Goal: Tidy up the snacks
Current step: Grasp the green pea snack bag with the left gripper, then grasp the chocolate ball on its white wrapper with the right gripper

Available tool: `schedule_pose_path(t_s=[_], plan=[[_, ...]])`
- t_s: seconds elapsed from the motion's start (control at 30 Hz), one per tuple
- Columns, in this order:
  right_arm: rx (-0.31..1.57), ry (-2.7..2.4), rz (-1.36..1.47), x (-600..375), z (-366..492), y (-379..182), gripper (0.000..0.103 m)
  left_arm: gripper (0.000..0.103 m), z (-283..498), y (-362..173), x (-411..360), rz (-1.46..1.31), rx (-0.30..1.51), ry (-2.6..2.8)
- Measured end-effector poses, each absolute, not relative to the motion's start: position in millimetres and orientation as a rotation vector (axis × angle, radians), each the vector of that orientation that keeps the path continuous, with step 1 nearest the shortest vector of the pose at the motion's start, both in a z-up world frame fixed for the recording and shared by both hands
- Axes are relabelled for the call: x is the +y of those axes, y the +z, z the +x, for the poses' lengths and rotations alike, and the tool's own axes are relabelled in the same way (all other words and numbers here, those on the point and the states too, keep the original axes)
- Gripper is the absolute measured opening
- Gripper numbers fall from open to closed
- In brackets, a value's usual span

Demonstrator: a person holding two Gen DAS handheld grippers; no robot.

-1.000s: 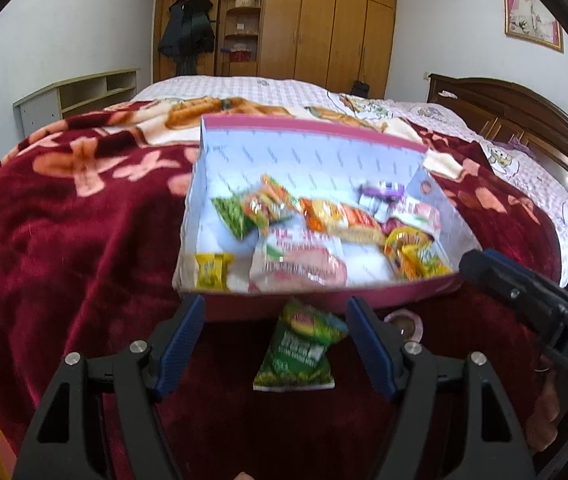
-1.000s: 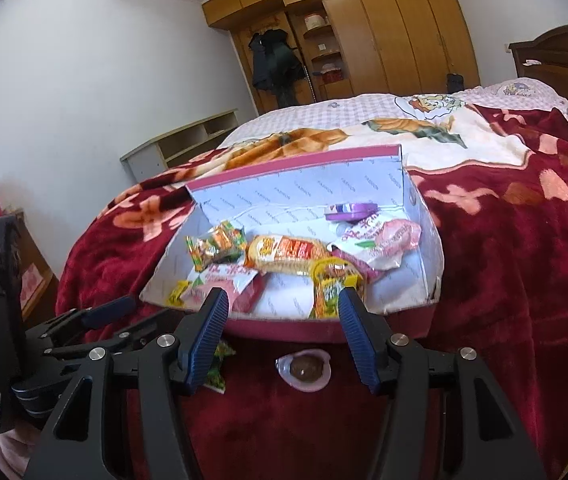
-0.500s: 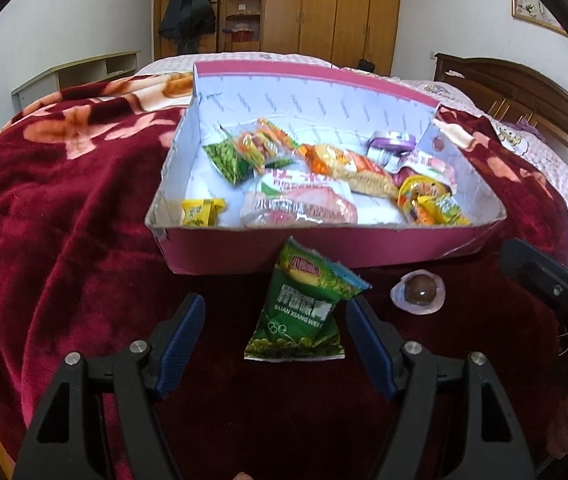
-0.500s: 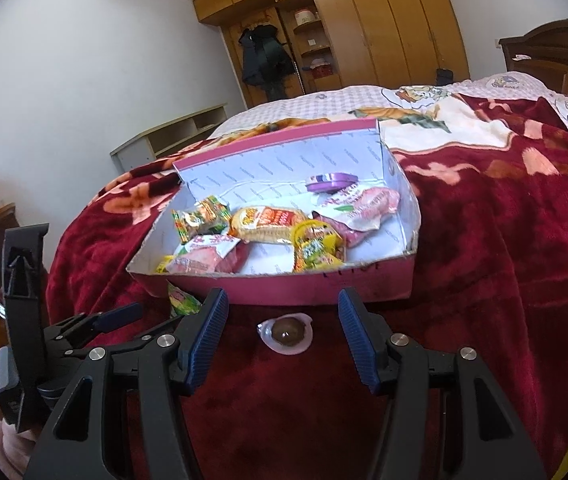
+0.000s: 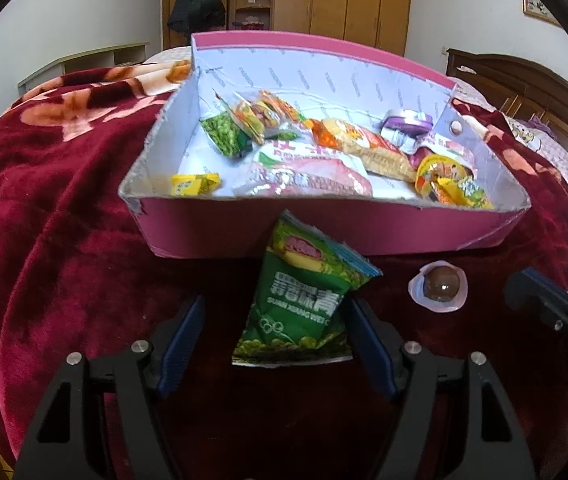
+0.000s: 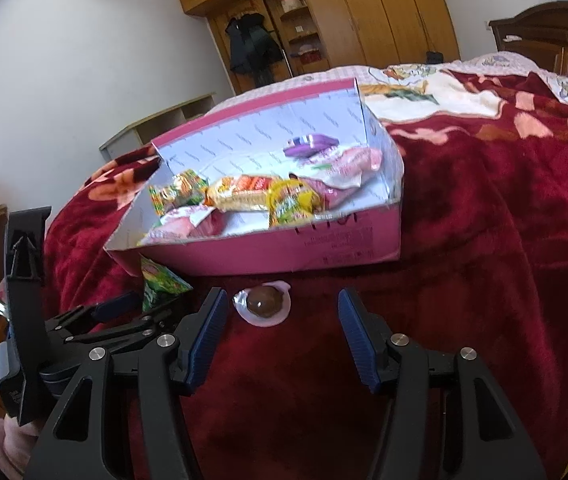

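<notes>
A: What's the surface, and what room is this?

B: A bed covered by a dark red blanket (image 6: 504, 248) with pale flowers, in a bedroom. Behind it stands a wooden wardrobe (image 5: 340, 0) with a dark coat (image 5: 196, 2) hanging in it, a low open shelf unit (image 5: 84, 62) against the white wall, and a dark wooden headboard (image 5: 532, 88) to the right.

A: Where are the snacks?

B: Most lie in a pink cardboard box (image 5: 324, 232) on the blanket. Two are outside it: a green snack packet (image 5: 304, 300) leaning against the box's near wall, and a round chocolate in a pale wrapper (image 5: 440, 286) just to its right, near that wall.

A: And the tools?

B: The left tool (image 5: 276, 332) is spread wide, its blue pads either side of the green packet's lower half, gripping nothing. The right tool (image 6: 280, 332) is also wide, with the chocolate (image 6: 264, 306) just ahead, nearer its left pad, untouched.

A: Anything in the way?

B: The two tools sit close side by side; the box wall rises right behind both loose snacks
</notes>
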State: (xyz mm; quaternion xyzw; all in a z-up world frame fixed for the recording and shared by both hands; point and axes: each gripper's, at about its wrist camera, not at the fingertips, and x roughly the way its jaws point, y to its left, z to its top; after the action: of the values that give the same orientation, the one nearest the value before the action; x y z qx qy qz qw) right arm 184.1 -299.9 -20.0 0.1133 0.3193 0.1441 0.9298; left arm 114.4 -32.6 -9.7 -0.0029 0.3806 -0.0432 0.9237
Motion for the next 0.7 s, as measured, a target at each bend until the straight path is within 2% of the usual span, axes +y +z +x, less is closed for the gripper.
schedule_pose_path(t_s=[0.17,0.3,0.7], plan=[[0.675,0.299,0.234,-298.3,187.0,-27.3,0.059,0.069,115.0,-12.1,-33.6,-0.005,0.776,-0.079],[0.685,0.302,0.232,-295.9,188.3,-30.7,0.059,0.052,114.0,-12.8,-31.7,-0.008,0.770,-0.073],[0.718,0.307,0.183,-275.9,198.1,-36.1,0.059,0.051,107.7,-11.4,-6.2,-0.078,0.755,-0.055]])
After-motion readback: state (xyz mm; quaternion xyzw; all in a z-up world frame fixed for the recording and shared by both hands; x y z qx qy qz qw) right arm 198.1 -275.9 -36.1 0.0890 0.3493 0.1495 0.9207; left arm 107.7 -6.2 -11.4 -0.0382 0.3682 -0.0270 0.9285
